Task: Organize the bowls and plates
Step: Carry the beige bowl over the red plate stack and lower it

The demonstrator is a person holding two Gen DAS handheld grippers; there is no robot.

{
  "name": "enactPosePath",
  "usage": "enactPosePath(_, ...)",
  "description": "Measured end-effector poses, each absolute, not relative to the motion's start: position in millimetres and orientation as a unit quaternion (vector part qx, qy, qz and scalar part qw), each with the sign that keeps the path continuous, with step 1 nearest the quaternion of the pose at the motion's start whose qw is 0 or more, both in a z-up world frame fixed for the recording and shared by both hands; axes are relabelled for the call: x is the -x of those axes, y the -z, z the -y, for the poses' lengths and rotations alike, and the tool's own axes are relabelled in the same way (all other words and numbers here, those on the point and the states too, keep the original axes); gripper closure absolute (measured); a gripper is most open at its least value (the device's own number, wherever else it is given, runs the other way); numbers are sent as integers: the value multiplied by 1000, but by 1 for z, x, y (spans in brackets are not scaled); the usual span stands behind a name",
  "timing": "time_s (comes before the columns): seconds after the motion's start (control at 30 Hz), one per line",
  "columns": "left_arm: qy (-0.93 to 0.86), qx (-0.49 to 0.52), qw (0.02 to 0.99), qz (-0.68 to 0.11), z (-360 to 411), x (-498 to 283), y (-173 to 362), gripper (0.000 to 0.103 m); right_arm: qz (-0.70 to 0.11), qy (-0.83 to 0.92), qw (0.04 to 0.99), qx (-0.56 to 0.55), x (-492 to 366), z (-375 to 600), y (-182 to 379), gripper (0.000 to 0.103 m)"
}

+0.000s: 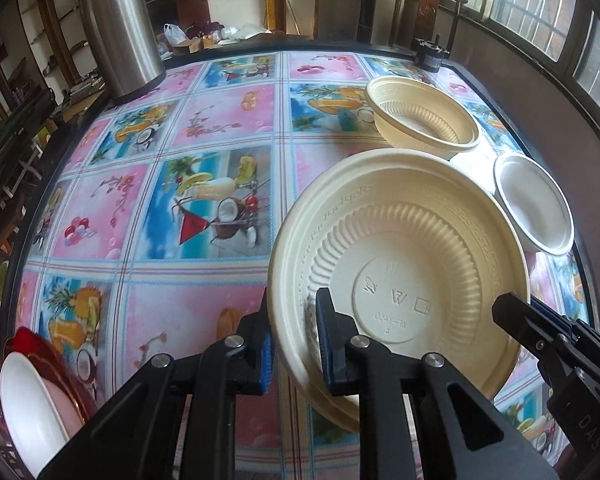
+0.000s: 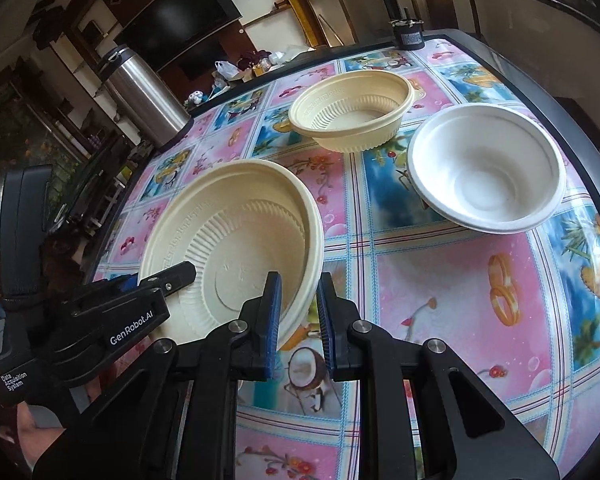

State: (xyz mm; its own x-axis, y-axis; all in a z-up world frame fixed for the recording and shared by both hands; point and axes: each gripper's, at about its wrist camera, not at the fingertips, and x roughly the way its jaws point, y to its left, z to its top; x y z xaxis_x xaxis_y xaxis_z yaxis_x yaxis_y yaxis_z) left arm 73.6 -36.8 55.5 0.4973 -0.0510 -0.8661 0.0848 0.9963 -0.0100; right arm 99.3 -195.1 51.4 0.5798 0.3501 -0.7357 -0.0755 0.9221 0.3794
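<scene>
Two grippers are clamped on the same cream bowl (image 1: 400, 264), one on each side of its rim, and it looks tilted and lifted off the table (image 1: 204, 128), which wears a loud tropical-drink oilcloth. Going left to right in the left wrist view: a red plate (image 1: 40, 350) with a white plate (image 1: 28, 404) stacked on it sits at the near left edge, a steel flask (image 1: 118, 28) stands at the far left, then the left gripper (image 1: 292, 340) has its blue pads pinched narrow on the bowl's left rim. The bowl's floor has moulded marks, a "W" and a small square being about all that reads; the code under them is too soft to make out. The right gripper (image 1: 508, 312) bites the bowl's opposite rim, jaws nearly shut on it too. Behind it is a second cream bowl (image 1: 424, 114) and just right of that a white bowl (image 1: 534, 204), both resting on the cloth near the right edge. From the right wrist view the left tool's body shows "GenRobot.AI" and "Data Acquisition System" in white print. A small black object (image 1: 430, 54) sits at the far edge; can't tell what it is.
</scene>
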Motion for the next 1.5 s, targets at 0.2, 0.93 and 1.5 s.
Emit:
enactPosePath(0.2,36,-12,866,-499,27,-57,-56,86,-446,-128,873,-151,-85,186,-52,86)
enactPosePath(0.93,-3,26,874,-486,-40,3,-72,85,-443,-177,871,-120,-41,125,-70,86)
enactPosePath(1.5,-30,49,878,-476,-85,30,-78,85,-439,-203,872,-82,-24,76,-85,85)
